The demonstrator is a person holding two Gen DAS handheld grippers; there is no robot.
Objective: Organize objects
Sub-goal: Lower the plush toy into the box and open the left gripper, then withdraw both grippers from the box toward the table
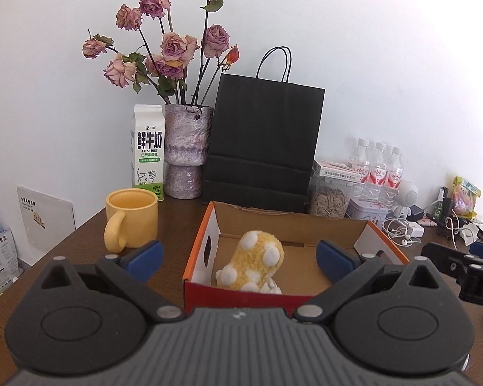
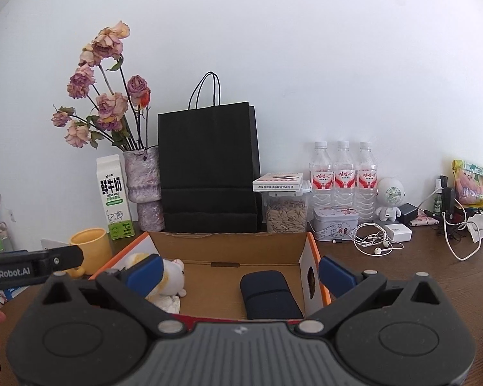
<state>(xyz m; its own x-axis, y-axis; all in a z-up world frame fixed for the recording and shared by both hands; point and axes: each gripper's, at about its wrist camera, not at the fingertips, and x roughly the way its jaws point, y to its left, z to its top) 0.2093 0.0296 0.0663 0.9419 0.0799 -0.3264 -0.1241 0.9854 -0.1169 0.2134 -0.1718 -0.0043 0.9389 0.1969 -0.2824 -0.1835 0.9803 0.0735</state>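
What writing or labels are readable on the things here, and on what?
"鲜牛奶" and "FRESH MILK": milk carton.
"GenRobot.AI": left tool's side.
Red labels on the three water bottles: blurred.
Print on the flat box atop the seed jar: too small.

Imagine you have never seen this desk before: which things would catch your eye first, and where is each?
Probably the open cardboard box at the table's near edge, holding a yellow plush toy on its left side and a dark blue case on its right. Behind it, against the wall, stands a tall black paper bag, with a vase of faded roses to its left.
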